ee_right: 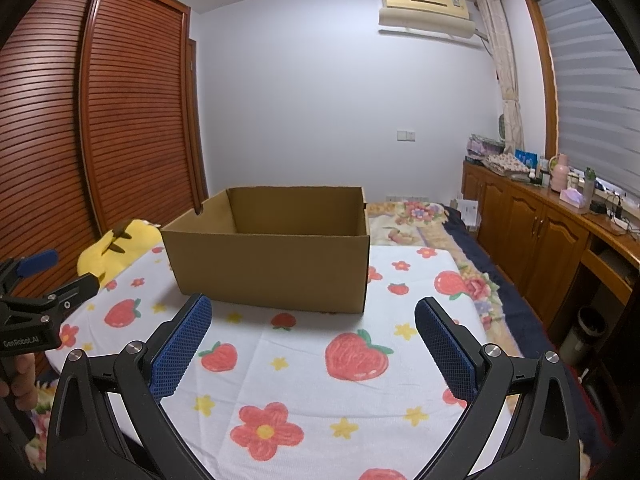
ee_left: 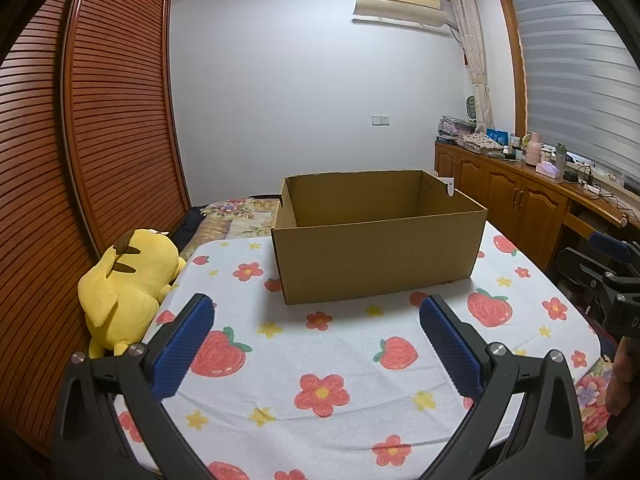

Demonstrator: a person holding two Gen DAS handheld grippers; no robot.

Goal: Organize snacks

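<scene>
An open cardboard box (ee_left: pixel 376 240) stands on a white cloth printed with strawberries and flowers (ee_left: pixel 320 360), spread over what looks like a bed; the box sits toward the far end of the cloth, its top open and its inside apparently bare as far as both views reach. No snacks are visible anywhere in either view, so the things to be sorted cannot be judged directly. The left gripper (ee_left: pixel 316 320) hovers low over the cloth just short of the box with its blue-padded fingers (ee_left: pixel 184 344) spread wide and nothing between them; the right gripper (ee_right: pixel 312 320) does likewise, fingers (ee_right: pixel 444 344) wide and empty. The box itself is probably light and fairly stiff, though its thin walls would flex if pinched hard; the top rim of a side wall looks the best place to take hold. The cloth is soft and may let the box slide or rock. A yellow plush toy (ee_left: pixel 124 288) lies beside the cloth's left edge
</scene>
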